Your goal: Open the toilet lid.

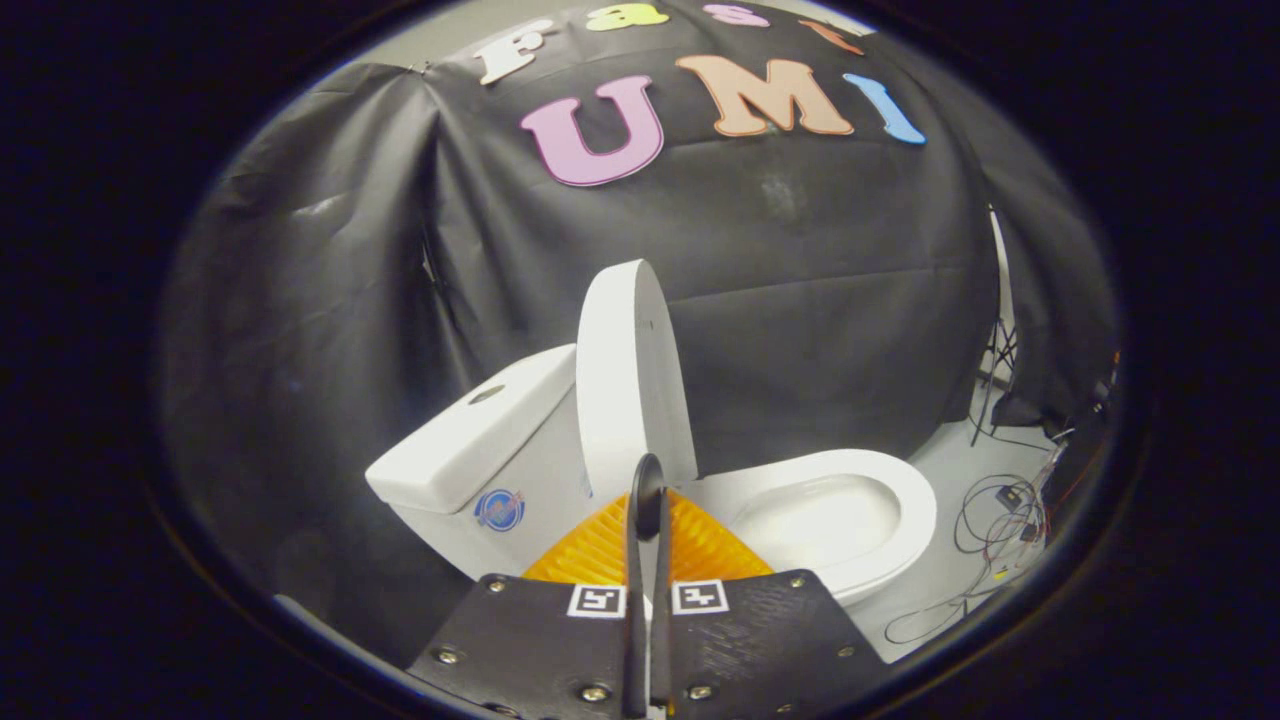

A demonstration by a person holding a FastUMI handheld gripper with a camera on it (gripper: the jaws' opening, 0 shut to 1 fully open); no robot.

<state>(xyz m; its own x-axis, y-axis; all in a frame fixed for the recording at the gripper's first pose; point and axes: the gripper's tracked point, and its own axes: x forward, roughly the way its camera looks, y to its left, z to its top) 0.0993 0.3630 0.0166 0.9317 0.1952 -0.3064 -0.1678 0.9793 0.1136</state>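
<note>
A white toilet stands ahead of me, seen from its side. Its lid (630, 375) is raised and stands upright, leaning back toward the tank (470, 445). The seat ring (905, 500) lies flat around the bare bowl (820, 520). My gripper (648, 485) is shut, its two fingers pressed together with nothing between them. The fingertips sit just below the lid's lower edge, at the hinge end of the seat; I cannot tell whether they touch the lid.
Black cloth walls the booth behind and beside the toilet. Loose cables (990, 530) trail over the pale floor to the right of the bowl. A stand's legs (995, 385) rise at the cloth's right edge.
</note>
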